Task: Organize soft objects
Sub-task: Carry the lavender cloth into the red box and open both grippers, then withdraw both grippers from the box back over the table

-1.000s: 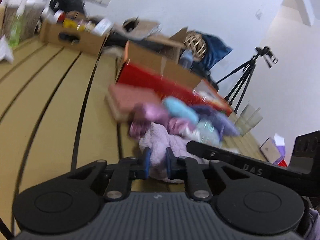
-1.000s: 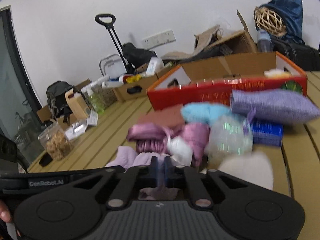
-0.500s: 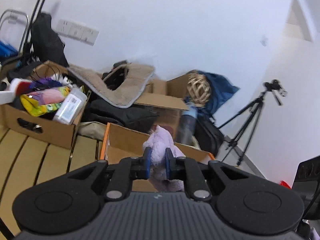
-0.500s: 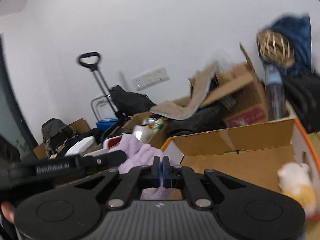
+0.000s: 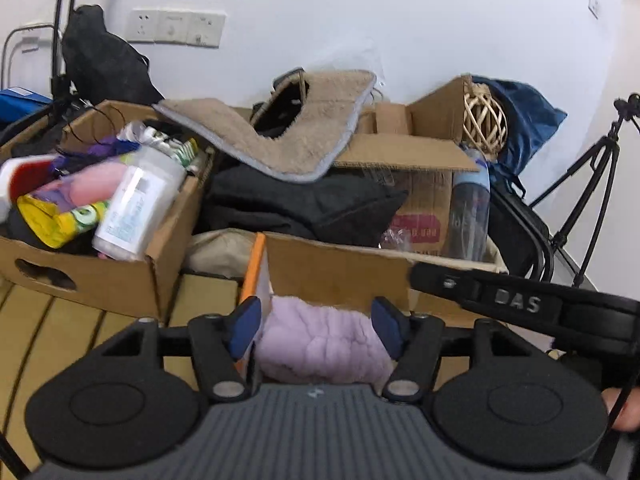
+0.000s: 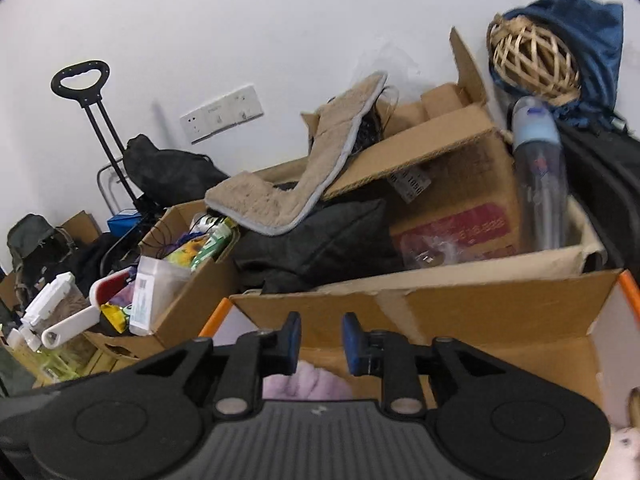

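Both grippers hover level over the orange-edged box [image 6: 500,312], aimed at its far wall. Left gripper [image 5: 316,326] has its jaws spread wide, gripping nothing; the one purple plush [image 5: 324,346] sits below and between its fingers, inside the box; can't tell if it touches them. Right gripper [image 6: 320,342] is parted too, empty, plush [image 6: 308,384] just under it. Behind the box: two more cardboard boxes, the left one [image 5: 120,284] full of bottles and packets, one beige mat [image 5: 280,140] draped over a dark bag, one wicker ball [image 5: 484,120], one tripod [image 5: 592,184] far right.
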The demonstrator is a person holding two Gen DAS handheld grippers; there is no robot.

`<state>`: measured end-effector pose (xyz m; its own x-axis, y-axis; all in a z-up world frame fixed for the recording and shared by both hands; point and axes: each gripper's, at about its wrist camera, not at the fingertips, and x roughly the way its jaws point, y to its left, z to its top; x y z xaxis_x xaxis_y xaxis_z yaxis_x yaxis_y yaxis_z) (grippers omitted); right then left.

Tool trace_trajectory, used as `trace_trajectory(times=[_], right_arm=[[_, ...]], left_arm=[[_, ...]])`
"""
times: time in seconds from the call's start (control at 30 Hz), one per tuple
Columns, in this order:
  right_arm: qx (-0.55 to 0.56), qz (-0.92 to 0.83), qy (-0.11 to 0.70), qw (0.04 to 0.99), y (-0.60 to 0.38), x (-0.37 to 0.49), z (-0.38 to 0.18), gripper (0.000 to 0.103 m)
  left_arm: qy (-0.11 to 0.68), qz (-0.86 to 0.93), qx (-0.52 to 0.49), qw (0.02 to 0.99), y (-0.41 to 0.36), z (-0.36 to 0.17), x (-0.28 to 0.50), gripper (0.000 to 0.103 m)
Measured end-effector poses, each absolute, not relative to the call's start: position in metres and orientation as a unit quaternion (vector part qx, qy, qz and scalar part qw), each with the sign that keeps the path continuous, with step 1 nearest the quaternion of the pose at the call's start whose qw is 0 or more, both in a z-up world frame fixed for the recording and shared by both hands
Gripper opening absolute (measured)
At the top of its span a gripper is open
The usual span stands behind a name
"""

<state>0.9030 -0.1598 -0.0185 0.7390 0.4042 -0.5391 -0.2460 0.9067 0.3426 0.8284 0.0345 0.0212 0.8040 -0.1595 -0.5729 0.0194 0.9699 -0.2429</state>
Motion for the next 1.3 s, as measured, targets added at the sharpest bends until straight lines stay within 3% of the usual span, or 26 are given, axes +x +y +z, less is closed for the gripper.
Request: trace_trajectory(times=[0.13,0.27,0.43,0.53,0.67,0.83,0.93,1.07,1.3], right_arm=[[0.114,0.176,0.307,0.928,-0.17,0.882,0.006,0.023],[0.109,0.167,0.271,0.942,-0.193,0.836,0.051,0.041],[0.103,0.166,0.219,0.956,-0.221,0.756,0.109,0.043],[0.107,0.181,0.192,0.959,-0.236,0.701,0.136,0.056],[0.102,0.203,0.182,0.957,-0.248,0.631,0.149,0.065],[0.06,0.222,0.175,0.957,-0.258,0.53,0.125,0.071],[0.015,0.204,0.165,0.965,-0.256,0.47,0.092,0.082],[-0.051,0.127,0.154,0.978,-0.254,0.389,0.037,0.083],[-0.049,0.125,0.208,0.969,-0.248,0.324,-0.024,0.085]], left_arm=[[0.297,-0.047,-0.105,0.948,0.039,0.049,0.805,0.067],[0.261,-0.049,-0.089,0.96,0.044,0.09,0.752,0.077],[0.206,-0.052,-0.046,0.976,0.043,0.134,0.663,0.081],[0.177,-0.062,-0.025,0.982,0.041,0.15,0.606,0.086],[0.156,-0.075,-0.021,0.985,0.042,0.149,0.533,0.091],[0.139,-0.083,-0.027,0.986,0.047,0.117,0.437,0.096],[0.141,-0.093,-0.008,0.986,0.042,0.084,0.382,0.101],[0.132,-0.06,0.028,0.989,0.031,0.039,0.319,0.103],[0.178,-0.065,0.043,0.981,0.027,0.014,0.302,0.103]])
